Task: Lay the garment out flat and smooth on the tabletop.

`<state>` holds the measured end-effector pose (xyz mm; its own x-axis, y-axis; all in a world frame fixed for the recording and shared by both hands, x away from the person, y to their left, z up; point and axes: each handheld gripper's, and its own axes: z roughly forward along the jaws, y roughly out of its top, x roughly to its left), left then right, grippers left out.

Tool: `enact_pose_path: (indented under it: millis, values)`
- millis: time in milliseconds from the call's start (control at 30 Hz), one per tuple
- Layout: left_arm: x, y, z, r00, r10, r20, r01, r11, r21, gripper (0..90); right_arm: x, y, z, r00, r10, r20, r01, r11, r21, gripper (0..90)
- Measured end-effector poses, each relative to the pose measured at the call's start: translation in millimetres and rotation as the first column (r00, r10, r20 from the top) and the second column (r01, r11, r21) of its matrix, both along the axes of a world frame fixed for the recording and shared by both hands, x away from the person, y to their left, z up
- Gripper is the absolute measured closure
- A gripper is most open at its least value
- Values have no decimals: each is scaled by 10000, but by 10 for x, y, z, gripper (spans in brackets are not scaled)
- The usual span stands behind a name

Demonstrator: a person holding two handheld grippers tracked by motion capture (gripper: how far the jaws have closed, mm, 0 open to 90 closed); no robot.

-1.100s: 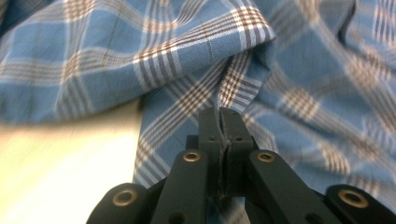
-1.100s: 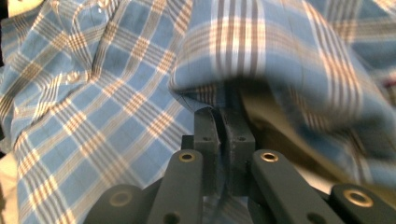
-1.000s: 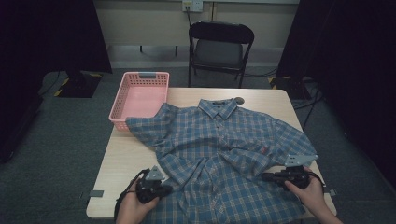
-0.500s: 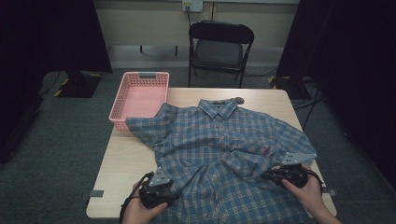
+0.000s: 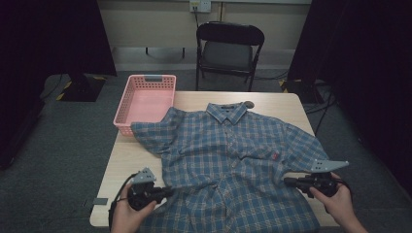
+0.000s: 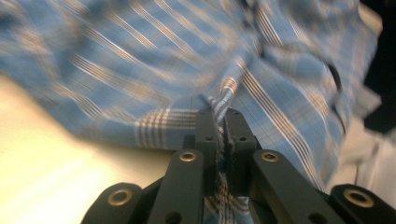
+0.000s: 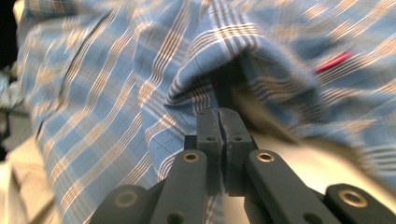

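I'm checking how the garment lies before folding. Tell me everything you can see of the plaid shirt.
The plaid shirt is short-sleeved, blue with tan and white stripes, of thin woven cloth, with a collar at the far end and a small red mark on the chest. It lies front up, spread but wrinkled, over most of the table, its hem at the near edge. One sleeve reaches toward the pink basket. The left hand-held gripper and the right hand-held gripper are each shut on a pinch of its fabric at the sides.

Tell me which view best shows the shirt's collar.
The high view: the plaid shirt lies spread on the table, its collar at the far edge. The left gripper view gives a blurred close-up of cloth in the left gripper; the right gripper view shows folds at the right gripper.
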<state>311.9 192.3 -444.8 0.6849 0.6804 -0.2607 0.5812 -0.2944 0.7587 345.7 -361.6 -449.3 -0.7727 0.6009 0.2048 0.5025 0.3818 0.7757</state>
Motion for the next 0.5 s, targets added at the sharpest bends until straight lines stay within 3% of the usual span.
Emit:
enact_pose_path:
  millis: [33,100,133,200,233,333,400,500]
  values:
    - [83,14,24,9997,225,29,-226,9995,242,860,61,-13,33,9998,-190,90,190,9998,-5,885]
    - [260,24,25,9980,630,73,-632,9972,407,860,208,-6,71,9976,-564,395,587,9966,-576,886]
    - [340,8,7,9960,892,109,-898,9929,781,861,286,-1,60,9960,-786,434,819,9933,-815,886]
    - [467,-20,-64,9911,1321,192,-1334,9735,1859,861,423,11,-10,9940,-1081,140,1090,9874,-1147,886]
    - [498,-28,-121,9906,1357,-145,-1309,9748,1808,861,460,20,-52,9930,-1176,129,1182,9818,-1488,887]
    - [416,-23,-235,9923,1119,-529,-976,9704,2209,861,401,16,-142,9949,-780,-634,622,9735,-2203,886]
    - [284,17,-244,9931,860,-803,-682,9770,2019,861,236,-41,-161,9957,-355,-857,161,9759,-2174,886]
    - [85,83,-187,9943,513,-930,-350,9850,1692,857,-23,-161,-175,9899,58,-1414,-368,9753,-2177,873]
